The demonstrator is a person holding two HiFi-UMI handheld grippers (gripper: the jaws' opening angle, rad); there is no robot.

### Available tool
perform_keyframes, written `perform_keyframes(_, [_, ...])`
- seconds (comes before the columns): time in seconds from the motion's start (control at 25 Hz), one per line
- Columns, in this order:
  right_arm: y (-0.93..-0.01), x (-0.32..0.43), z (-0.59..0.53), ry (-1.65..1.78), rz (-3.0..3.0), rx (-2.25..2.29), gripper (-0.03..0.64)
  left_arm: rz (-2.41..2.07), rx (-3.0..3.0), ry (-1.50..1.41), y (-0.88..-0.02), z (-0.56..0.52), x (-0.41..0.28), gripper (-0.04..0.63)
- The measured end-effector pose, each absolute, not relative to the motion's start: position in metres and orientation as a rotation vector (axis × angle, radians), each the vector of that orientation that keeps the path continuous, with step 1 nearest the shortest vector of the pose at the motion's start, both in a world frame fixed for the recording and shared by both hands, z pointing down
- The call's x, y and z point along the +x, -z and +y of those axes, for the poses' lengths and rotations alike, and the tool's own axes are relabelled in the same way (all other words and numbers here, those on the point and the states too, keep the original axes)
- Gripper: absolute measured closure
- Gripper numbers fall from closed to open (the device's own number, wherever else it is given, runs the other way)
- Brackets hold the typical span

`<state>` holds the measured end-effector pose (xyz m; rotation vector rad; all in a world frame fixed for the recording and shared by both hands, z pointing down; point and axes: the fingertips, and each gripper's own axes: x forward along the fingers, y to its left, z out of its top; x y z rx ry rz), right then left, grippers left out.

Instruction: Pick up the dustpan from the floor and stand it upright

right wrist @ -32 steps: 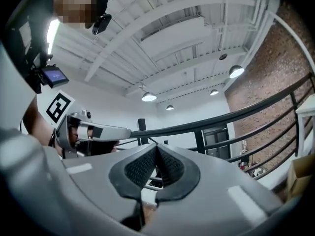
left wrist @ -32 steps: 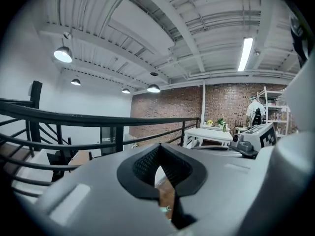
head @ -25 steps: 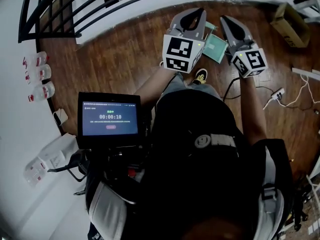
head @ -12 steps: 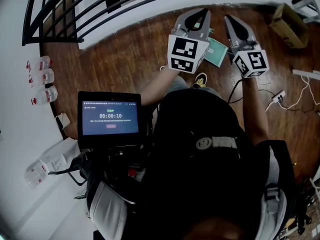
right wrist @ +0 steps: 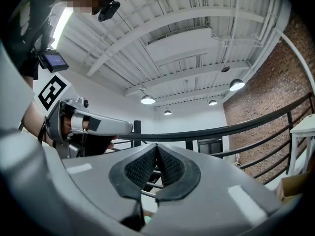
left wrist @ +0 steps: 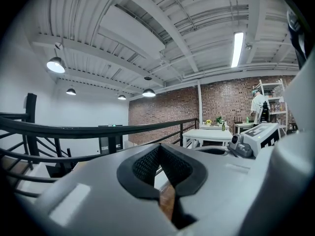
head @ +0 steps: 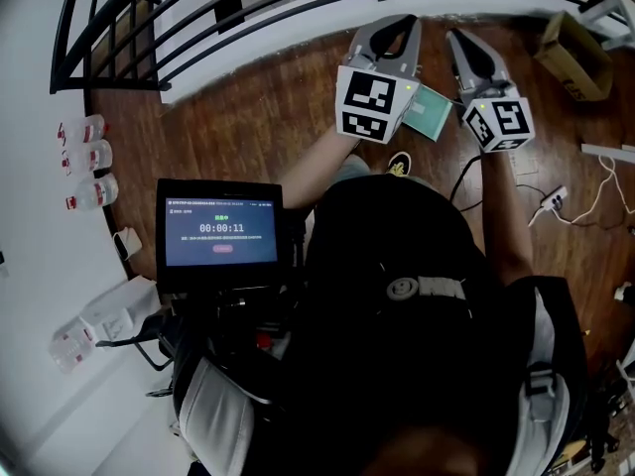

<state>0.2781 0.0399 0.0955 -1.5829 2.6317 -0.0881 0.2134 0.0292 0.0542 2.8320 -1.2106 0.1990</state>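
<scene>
Dustpan (head: pixel 430 113) lies on the wooden floor (head: pixel 248 117), seen between the two claws. Left claw (head: pixel 397 21) and right claw (head: pixel 457 39) are both closed and empty, pointing toward the railing (head: pixel 258 13).

**A:** Quick colour rundown of your setup. Your left gripper (head: pixel 397 26) and right gripper (head: pixel 458 46) are both light grey, and each has a white cube printed with black square markers. The pads (left wrist: pixel 146 165) are black with a fine mesh texture.

**B:** And what's down below you?

**A:** Your floor (head: pixel 248 117) is dark reddish-brown wood planks. The dustpan (head: pixel 430 112) is teal-green and the railing (head: pixel 198 23) is black. Your shoe (head: pixel 399 165) is black with some yellow.

**B:** Any other bits?

**A:** There's a tan cardboard box (head: pixel 571 53), clear bottles (head: pixel 84 157) with red labels, and a white cable (head: pixel 551 188). Your screen (head: pixel 220 233) is dark slate with white digits. The brick wall (left wrist: pixel 221 100) is red-brown.
</scene>
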Motion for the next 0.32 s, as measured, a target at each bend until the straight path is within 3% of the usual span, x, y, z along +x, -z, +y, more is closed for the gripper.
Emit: perform_keyframes(0.32, [-0.0914,0.2734,0.0336,0.068,2.648,-1.558,0.612,-1.220,2.838,-0.205,-0.0511,0.0260,0.2141,0.577])
